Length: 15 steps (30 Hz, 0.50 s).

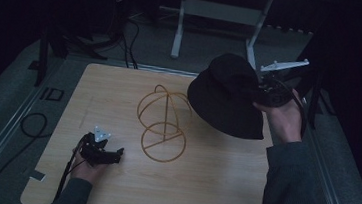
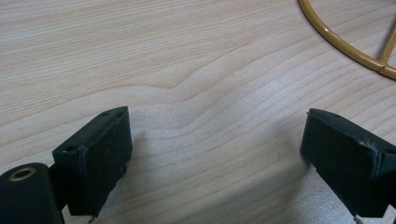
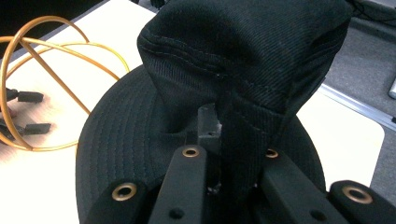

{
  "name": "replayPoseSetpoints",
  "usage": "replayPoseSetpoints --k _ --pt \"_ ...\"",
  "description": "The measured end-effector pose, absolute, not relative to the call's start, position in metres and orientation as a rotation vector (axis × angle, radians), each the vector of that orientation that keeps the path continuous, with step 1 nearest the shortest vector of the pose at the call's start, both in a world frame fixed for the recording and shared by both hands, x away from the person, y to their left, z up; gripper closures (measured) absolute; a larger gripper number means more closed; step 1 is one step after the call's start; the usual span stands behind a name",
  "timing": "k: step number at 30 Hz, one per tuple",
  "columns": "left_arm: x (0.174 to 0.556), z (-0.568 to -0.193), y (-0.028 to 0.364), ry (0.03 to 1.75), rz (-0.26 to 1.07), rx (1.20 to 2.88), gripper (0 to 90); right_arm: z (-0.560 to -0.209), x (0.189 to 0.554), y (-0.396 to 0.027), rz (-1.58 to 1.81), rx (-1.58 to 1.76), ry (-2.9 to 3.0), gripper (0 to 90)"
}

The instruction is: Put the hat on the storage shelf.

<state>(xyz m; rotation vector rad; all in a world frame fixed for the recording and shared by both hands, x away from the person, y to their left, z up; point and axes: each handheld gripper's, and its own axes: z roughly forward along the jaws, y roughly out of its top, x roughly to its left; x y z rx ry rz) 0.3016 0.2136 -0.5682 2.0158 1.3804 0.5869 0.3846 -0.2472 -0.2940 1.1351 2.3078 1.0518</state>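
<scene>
A black bucket hat (image 1: pixel 227 96) hangs above the table's right side, pinched at its crown by my right gripper (image 1: pixel 263 92). In the right gripper view the jaws are shut on a fold of the black hat (image 3: pixel 243 79). A gold wire hat stand (image 1: pixel 163 123) with a round base and looped top stands mid-table, just left of the hat. My left gripper (image 1: pixel 113 155) rests on the wood near the front left, jaws open and empty. Its pads (image 2: pixel 100 156) lie wide apart over bare table, with the stand's base ring (image 2: pixel 345 44) beyond them.
The wooden table (image 1: pixel 119 96) sits on grey carpet. A black cable (image 1: pixel 25 132) loops on the floor at the left. White table legs (image 1: pixel 178 26) stand behind the far edge. The person's sleeve (image 1: pixel 286 187) covers the right front corner.
</scene>
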Motion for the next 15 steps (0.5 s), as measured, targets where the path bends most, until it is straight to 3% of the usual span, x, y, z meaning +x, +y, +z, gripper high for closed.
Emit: replayPoseSetpoints --k 15 --pt "0.3016 -0.5683 0.2135 1.381 0.587 2.014 9.4 -0.2861 0.3852 -0.2446 1.104 1.115 2.282 87.8"
